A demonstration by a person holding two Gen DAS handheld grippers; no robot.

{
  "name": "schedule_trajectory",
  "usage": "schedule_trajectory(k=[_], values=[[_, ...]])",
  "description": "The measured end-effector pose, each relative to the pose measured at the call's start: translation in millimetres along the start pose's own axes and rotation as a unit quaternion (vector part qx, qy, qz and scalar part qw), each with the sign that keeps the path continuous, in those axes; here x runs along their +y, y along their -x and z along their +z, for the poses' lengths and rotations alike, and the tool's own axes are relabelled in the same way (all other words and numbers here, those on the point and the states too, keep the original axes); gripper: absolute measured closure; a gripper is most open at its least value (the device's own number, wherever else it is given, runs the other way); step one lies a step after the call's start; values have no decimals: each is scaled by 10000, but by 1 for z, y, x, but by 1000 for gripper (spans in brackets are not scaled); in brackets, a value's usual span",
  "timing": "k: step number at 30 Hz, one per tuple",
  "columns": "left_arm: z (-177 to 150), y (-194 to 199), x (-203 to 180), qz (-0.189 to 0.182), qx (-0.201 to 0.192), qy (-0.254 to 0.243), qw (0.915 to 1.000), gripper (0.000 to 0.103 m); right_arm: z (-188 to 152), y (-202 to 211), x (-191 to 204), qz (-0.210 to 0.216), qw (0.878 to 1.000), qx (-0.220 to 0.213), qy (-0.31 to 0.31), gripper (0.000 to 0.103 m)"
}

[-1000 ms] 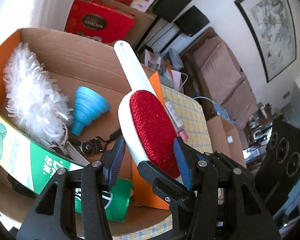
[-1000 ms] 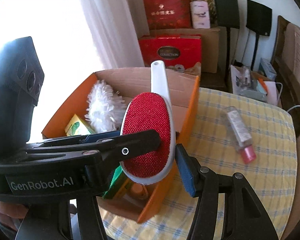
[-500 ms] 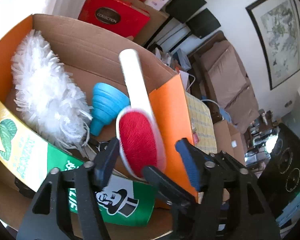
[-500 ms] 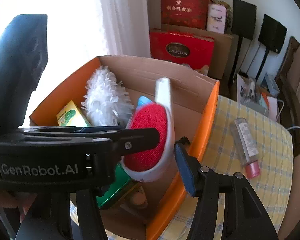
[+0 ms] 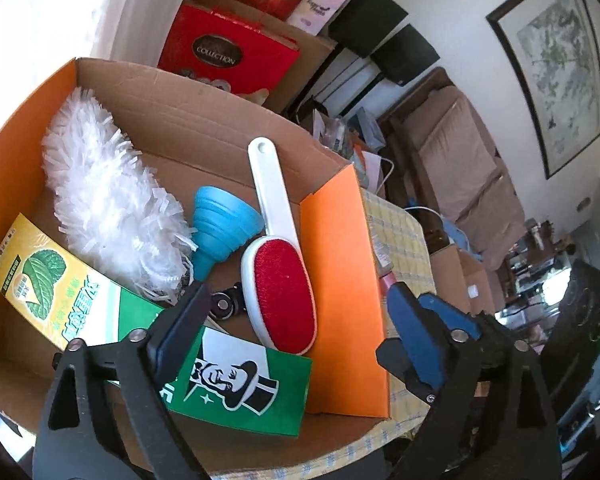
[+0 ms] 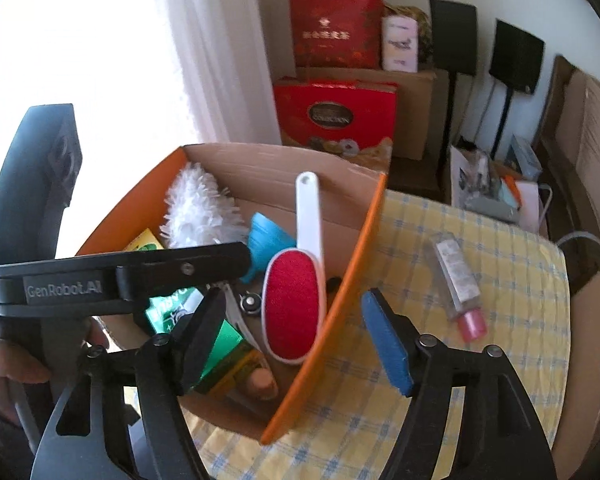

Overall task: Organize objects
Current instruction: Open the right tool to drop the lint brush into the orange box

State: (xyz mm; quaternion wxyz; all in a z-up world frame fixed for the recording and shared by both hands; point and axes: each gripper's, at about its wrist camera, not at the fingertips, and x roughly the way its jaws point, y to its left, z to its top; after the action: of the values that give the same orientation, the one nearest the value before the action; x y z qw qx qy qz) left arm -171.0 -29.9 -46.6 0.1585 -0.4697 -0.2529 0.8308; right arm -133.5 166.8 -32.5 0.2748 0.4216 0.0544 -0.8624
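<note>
A lint brush [image 5: 280, 292] with a red pad and a white handle lies inside the orange cardboard box [image 5: 340, 280], free of any pads. It leans by the box's right wall, next to a blue funnel [image 5: 220, 224]. My left gripper [image 5: 296, 300] hovers over it, empty, with its jaws opening wide. In the right wrist view the brush [image 6: 292, 304] rests below my right gripper [image 6: 292, 308], whose jaws are also opening with nothing pressed between them. The left gripper's body [image 6: 120, 276] crosses that view on the left.
The box also holds a white duster [image 5: 108, 200], a green and yellow carton [image 5: 100, 312] and a black lanyard clip [image 5: 224, 304]. A clear bottle with a pink cap [image 6: 458, 280] lies on the yellow checked tablecloth [image 6: 500, 360]. Red gift boxes [image 6: 336, 112] stand behind.
The lint brush has gone from between the gripper fingers down into the box. Both grippers have opened wider, and the left one has drawn back a little.
</note>
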Motion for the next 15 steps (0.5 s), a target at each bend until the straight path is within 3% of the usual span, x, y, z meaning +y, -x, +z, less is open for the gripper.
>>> schedule_trajectory(k=[5, 15], values=[[1, 7, -2, 64, -35, -65, 10000, 11, -7, 8, -7, -91, 9998, 128, -108, 21], [-6, 24, -18, 387, -160, -517, 9978, 3, -11, 34, -35, -317, 9984, -70, -455, 19]])
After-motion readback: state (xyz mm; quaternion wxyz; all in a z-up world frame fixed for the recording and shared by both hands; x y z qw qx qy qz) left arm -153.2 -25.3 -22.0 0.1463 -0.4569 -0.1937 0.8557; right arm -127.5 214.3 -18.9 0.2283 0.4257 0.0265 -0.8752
